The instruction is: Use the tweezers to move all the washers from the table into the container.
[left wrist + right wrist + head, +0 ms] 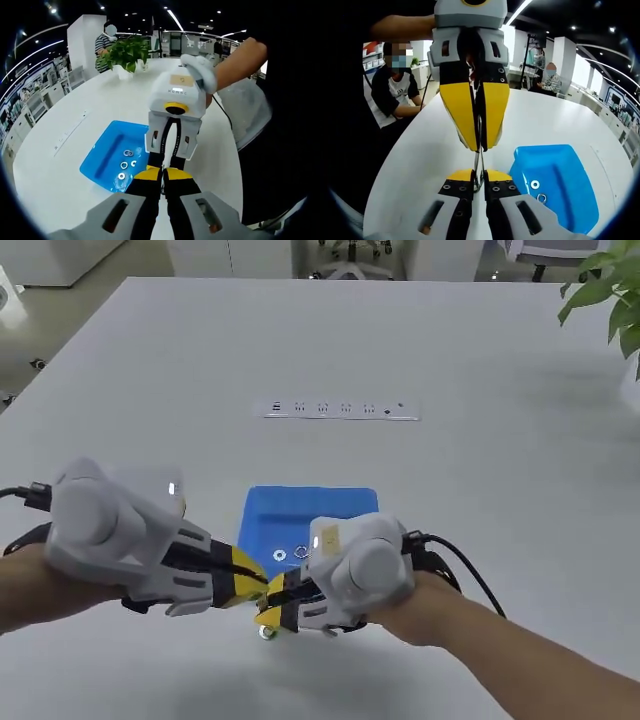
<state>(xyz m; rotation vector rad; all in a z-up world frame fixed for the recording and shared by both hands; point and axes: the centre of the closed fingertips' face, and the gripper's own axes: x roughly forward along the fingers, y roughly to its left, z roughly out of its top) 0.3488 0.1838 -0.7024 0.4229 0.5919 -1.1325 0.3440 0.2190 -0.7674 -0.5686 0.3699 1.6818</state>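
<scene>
My two grippers meet tip to tip low in the head view, the left gripper [257,584] coming from the left and the right gripper [271,602] from the right. In the right gripper view, thin metal tweezers [478,162] run from my right gripper [478,177] up into the yellow jaws of the left gripper [479,148]; both are shut on them. Just beyond the tips lies the blue container [320,508], a shallow tray holding several washers [280,556]. The washers [123,165] also show in the left gripper view. A small metal piece [267,632] lies below the tips; I cannot tell what it is.
A white power strip [340,409] lies across the white table [480,470] beyond the tray. A potted plant [612,300] stands at the far right edge. People sit and stand in the background beyond the table.
</scene>
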